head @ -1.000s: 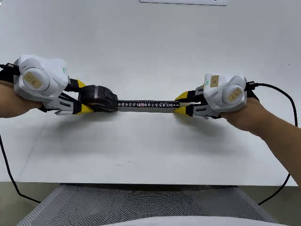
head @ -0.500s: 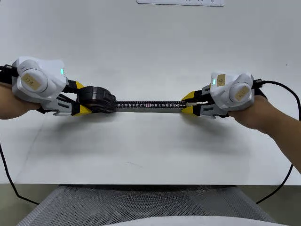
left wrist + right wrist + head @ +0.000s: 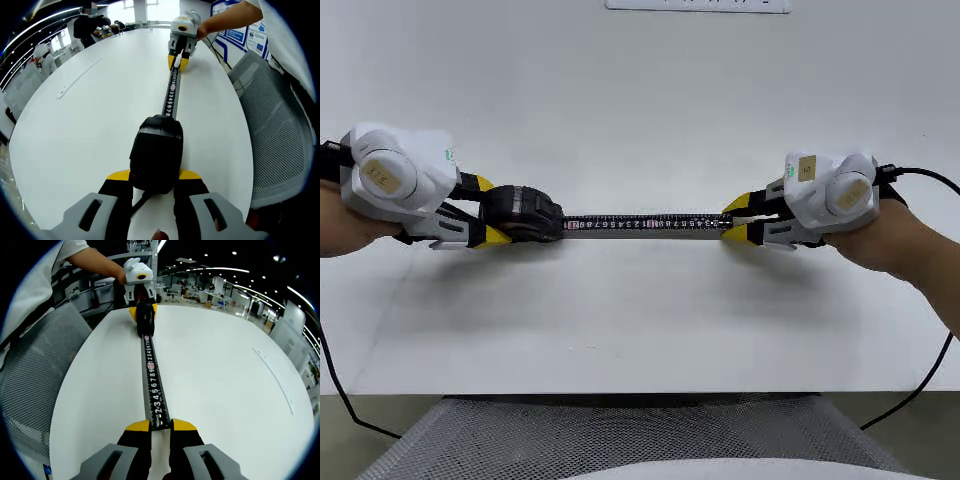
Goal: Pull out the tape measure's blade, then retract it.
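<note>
A black tape measure case [image 3: 523, 212] [image 3: 157, 150] rests on the white table, and my left gripper [image 3: 492, 212] [image 3: 155, 176] is shut on it from the left. Its dark blade [image 3: 645, 222] [image 3: 171, 94] [image 3: 152, 382] with white numbers runs straight across to the right. My right gripper [image 3: 736, 220] [image 3: 160, 426] is shut on the blade's free end. In the left gripper view the right gripper [image 3: 178, 59] shows far off at the blade's end. In the right gripper view the case [image 3: 145, 316] and the left gripper [image 3: 142, 310] show far off.
The white table [image 3: 640, 320] has its front edge close to me, with a grey mesh chair [image 3: 620, 440] below it. Black cables [image 3: 920, 390] hang from both grippers off the front edge. A white strip [image 3: 698, 4] lies at the far edge.
My right gripper has moved further right with the blade's end, so more blade is out. The left gripper and case have stayed about in place.
</note>
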The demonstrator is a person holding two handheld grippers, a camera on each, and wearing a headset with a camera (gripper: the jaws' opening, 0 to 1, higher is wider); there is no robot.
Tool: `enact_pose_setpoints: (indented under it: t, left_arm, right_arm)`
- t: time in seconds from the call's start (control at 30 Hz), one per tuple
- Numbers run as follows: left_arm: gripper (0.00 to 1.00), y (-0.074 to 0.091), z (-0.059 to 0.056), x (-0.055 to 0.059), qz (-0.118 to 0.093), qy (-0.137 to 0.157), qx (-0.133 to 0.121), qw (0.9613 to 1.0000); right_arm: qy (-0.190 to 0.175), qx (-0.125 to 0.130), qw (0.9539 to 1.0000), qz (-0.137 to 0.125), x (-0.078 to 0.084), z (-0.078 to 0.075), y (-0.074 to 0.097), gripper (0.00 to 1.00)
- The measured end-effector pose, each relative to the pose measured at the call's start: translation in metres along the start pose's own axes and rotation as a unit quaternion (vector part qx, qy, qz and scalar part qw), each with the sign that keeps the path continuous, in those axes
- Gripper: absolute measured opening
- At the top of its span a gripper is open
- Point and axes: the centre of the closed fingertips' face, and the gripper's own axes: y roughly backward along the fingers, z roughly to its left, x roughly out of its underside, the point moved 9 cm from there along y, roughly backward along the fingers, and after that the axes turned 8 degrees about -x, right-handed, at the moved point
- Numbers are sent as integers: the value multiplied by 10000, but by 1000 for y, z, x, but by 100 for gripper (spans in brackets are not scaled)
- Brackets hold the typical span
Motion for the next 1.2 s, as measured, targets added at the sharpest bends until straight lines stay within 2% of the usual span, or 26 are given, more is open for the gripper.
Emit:
enact_pose_setpoints:
  t: [0.73, 1.2]
  left_arm:
    - [26, -1, 0, -1, 1, -3, 11, 10000]
    - [26, -1, 0, -2, 58, 25, -46, 10000]
  right_arm:
    - [-105, 78, 9997, 219, 21, 2, 20, 9]
    - [-108, 4, 9995, 304, 18, 2, 20, 10]
